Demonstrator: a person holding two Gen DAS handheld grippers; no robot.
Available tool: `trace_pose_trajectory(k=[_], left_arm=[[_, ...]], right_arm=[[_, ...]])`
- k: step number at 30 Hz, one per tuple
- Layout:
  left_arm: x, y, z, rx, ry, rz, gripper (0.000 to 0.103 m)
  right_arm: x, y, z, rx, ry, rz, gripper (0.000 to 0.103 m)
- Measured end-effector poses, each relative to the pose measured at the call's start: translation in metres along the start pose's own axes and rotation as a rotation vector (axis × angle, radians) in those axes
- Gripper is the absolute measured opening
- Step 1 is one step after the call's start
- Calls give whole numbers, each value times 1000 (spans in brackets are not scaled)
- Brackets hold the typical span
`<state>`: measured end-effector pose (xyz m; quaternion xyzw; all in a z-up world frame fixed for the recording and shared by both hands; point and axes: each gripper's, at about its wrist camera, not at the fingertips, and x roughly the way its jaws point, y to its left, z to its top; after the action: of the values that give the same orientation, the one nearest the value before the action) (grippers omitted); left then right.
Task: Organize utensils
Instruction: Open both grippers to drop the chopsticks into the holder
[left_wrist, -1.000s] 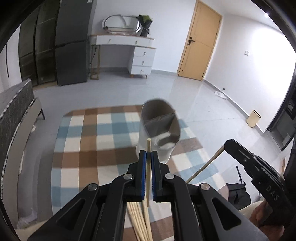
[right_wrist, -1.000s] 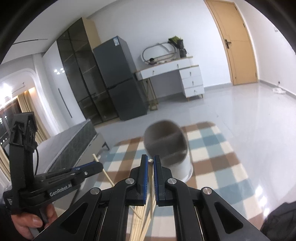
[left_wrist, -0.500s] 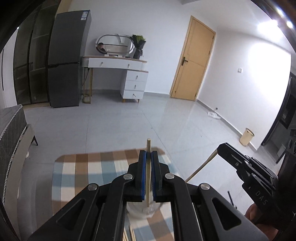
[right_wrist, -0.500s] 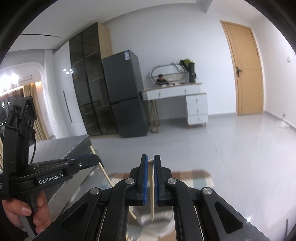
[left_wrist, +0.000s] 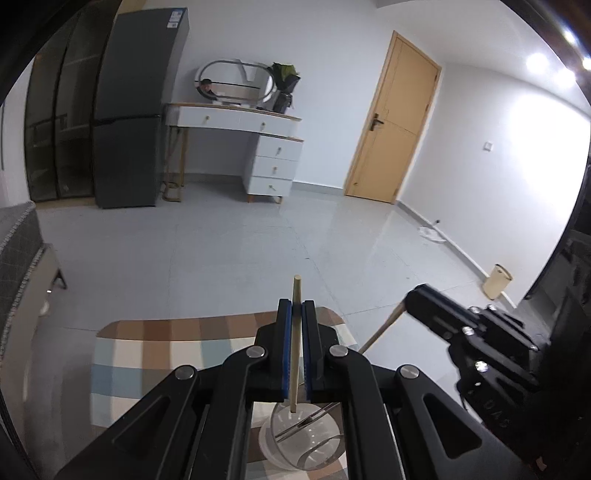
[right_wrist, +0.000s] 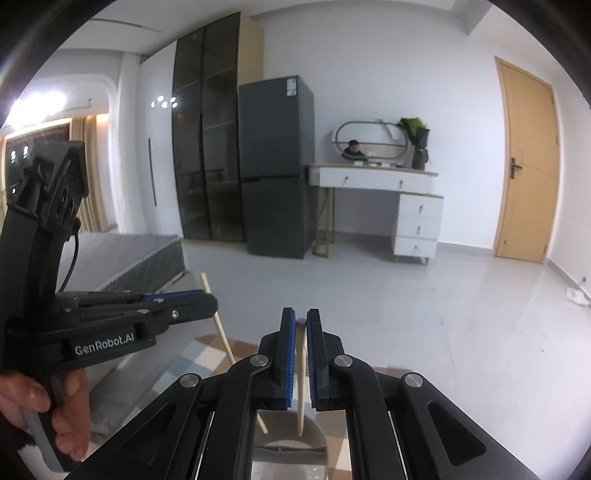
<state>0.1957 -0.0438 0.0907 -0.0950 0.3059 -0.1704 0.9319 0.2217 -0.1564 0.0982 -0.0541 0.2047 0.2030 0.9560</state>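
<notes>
Wooden chopstick (left_wrist: 296, 343) was pinched between the blue pads of the left hand-held gripper (left_wrist: 296, 314), standing upright with its lower tip just above the mouth of the utensil holder (left_wrist: 306, 441). The right hand-held gripper (right_wrist: 301, 325) pinched a second chopstick (right_wrist: 301, 384), also near vertical, its tapered tip hanging over the same holder (right_wrist: 291, 446). The holder stood on a checked cloth (left_wrist: 147, 354) over the worktop.

Risks, as judged: both sticks pointed at one opening, so they could knock together on release and one could tip over the rim. A stick let go off-centre could strike the inner divider and bounce out. The holder looked light and might topple if nudged.

Both chopsticks were pale, slender and smooth; the holder was whitish with a slotted base
</notes>
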Motion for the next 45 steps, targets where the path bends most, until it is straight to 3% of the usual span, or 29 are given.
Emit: trace_pose_trajectory(k=[11, 13, 16, 20, 25, 30, 34, 36, 45], left_arm=[[14, 1, -11, -13, 66, -5, 1], [17, 1, -12, -17, 109, 13, 4], [18, 3, -10, -27, 146, 28, 17], [2, 2, -7, -26, 124, 64, 39], [-27, 3, -7, -34, 104, 105, 46], [-56, 5, -9, -31, 63, 145, 60], [-82, 3, -14, -43, 31, 163, 67], [-86, 2, -16, -44, 21, 174, 72], [-118, 4, -45, -62, -43, 192, 78]], right_arm=[[25, 1, -31, -18, 86, 38, 5], [25, 2, -36, -12, 90, 47, 6], [23, -1, -40, 14, 92, 65, 8], [18, -8, -34, 68, 87, 89, 10], [-5, -6, -35, 104, 68, 79, 18], [-39, 1, -36, 142, 32, 57, 43], [-64, 12, -37, 159, 7, 38, 53], [-73, 17, -39, 169, 0, 28, 63], [-104, 39, -56, 210, -17, 3, 73]])
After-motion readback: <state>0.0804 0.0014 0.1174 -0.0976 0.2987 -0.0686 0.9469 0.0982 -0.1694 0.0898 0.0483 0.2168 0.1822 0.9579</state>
